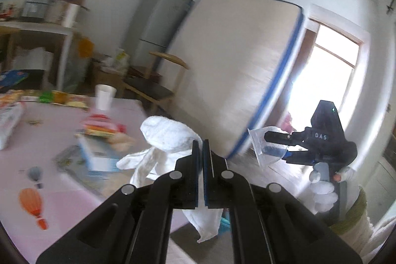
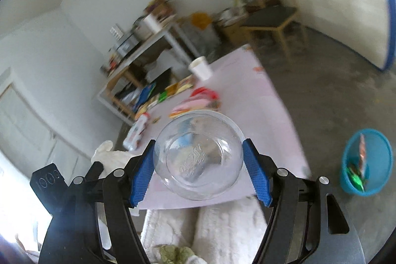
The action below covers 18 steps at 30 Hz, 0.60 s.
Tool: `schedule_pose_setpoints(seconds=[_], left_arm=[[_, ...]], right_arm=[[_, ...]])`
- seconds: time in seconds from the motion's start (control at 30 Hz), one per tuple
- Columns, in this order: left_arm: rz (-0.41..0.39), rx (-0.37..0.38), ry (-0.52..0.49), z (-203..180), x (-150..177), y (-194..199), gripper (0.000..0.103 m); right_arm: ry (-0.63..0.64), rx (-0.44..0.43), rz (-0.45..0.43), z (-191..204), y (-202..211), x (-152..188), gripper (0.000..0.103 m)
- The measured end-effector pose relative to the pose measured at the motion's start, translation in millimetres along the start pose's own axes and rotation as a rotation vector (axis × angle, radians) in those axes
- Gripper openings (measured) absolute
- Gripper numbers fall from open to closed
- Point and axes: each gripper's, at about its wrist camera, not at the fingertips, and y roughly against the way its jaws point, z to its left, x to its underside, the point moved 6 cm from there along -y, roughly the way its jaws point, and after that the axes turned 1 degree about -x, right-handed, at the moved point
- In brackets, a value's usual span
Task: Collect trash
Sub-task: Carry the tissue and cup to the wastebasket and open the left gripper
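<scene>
The clear plastic cup (image 2: 198, 155) sits squeezed between the blue pads of the right claw (image 2: 199, 171), up in the air above the near edge of the pink tabletop (image 2: 267, 100). The left claw (image 1: 203, 165) is pinched tight on a crumpled white tissue (image 1: 165, 132). Both pieces of trash look ready to go. Next, I think, they must be carried to the blue bin (image 2: 366, 162) on the floor and let go. Things on the tabletop are too blurry to name.

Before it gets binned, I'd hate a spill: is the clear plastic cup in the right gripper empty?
Looks empty: the clear cup, pinched by the right gripper, shows the table straight through its base, with no liquid visible.
</scene>
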Motion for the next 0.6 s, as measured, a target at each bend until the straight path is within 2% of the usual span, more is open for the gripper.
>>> schedule_pose_setpoints(seconds=[0.2, 0.33, 0.47, 0.6], left_arm=[[0.124, 0.184, -0.076, -66, 7, -61, 0.002], [0.224, 0.268, -0.117, -107, 23, -110, 0.002], [0.335, 0.315, -0.124, -136, 47, -165, 0.002], [0.450, 0.317, -0.137, -161, 81, -225, 0.002]], right_arm=[[-0.156, 0.132, -0.114, -73, 59, 18, 0.065], [-0.273, 0.191, -0.163, -124, 83, 35, 0.065], [-0.385, 0.223, -0.172, -173, 88, 52, 0.065], [-0.493, 0.241, -0.172, -224, 81, 64, 0.065]])
